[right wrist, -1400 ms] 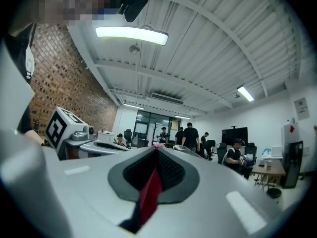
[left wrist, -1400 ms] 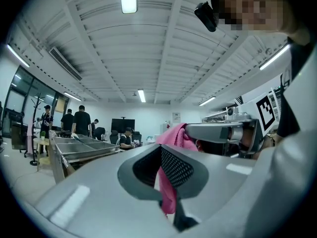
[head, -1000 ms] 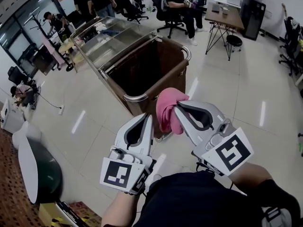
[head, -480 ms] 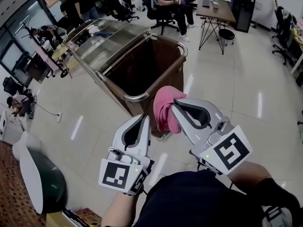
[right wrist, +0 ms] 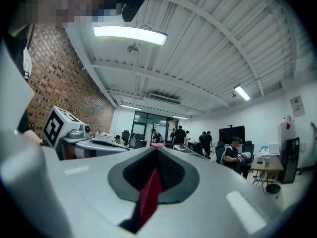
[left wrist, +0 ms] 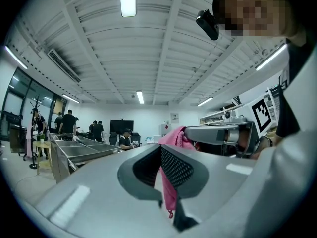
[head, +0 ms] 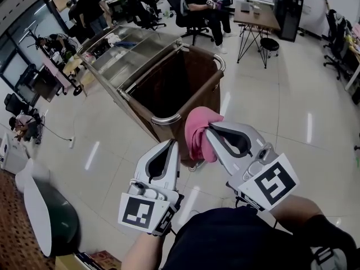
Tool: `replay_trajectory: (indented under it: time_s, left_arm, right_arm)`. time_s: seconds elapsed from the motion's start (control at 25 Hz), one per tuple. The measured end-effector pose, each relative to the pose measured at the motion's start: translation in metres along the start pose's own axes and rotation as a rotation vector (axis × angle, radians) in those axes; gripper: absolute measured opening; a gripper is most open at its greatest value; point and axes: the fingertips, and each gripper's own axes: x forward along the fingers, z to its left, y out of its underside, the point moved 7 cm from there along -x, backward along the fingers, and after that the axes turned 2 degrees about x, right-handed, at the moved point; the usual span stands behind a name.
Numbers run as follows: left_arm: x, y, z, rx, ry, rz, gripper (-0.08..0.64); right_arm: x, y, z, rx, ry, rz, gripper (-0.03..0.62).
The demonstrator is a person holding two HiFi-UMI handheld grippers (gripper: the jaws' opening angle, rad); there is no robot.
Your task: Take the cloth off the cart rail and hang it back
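Observation:
A pink cloth [head: 197, 133] hangs bunched from my right gripper [head: 208, 129], which is shut on it just in front of the cart's curved metal rail [head: 167, 118]. The cloth hangs clear of the rail, over the near corner of the brown bag [head: 174, 83]. In the right gripper view a strip of the cloth [right wrist: 148, 197] sits pinched between the jaws of the right gripper [right wrist: 157, 148]. My left gripper [head: 174, 144] is shut and empty, a little left of the cloth and lower. The left gripper view shows the cloth [left wrist: 174, 135] beyond its tips.
The cart's steel top trays [head: 121, 46] stretch away to the back left. People sit on office chairs [head: 197, 16] behind it, beside a desk [head: 256, 16] and a stool [head: 270, 46]. A dark round object [head: 53, 210] lies at my lower left.
My view has shifted slightly. Both grippers keep their poses, and the right one still holds the pink cloth in front of the cart's corner.

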Motion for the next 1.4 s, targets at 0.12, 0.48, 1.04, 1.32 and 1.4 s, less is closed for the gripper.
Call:
replay_trajectory:
  time_s: [0.12,0.48,1.04,1.32,1.4]
  left_arm:
    - [-0.005,0.003,0.0,-0.004,-0.009,0.017,0.002]
    - [-0.008,-0.009,-0.005,0.024,-0.039,0.063,0.001]
    - [-0.012,0.012,0.005,0.01,-0.208,0.197,0.0]
    - [-0.052,0.01,0.03,0.024,-0.257,0.172,0.002]
    - [-0.068,0.008,0.04,0.005,-0.261,0.216,0.001]
  right_arm:
    - [0.0,-0.003,0.003,-0.019,-0.01,-0.027,0.006]
    - [-0.003,-0.021,0.005,-0.02,-0.056,-0.037,0.008]
    - [0.023,0.0,-0.009,0.043,-0.214,-0.029,0.008]
    - [0.051,-0.001,0.023,0.007,-0.251,-0.122,0.008]
    - [0.061,-0.001,0.038,0.013,-0.248,-0.121,0.008]
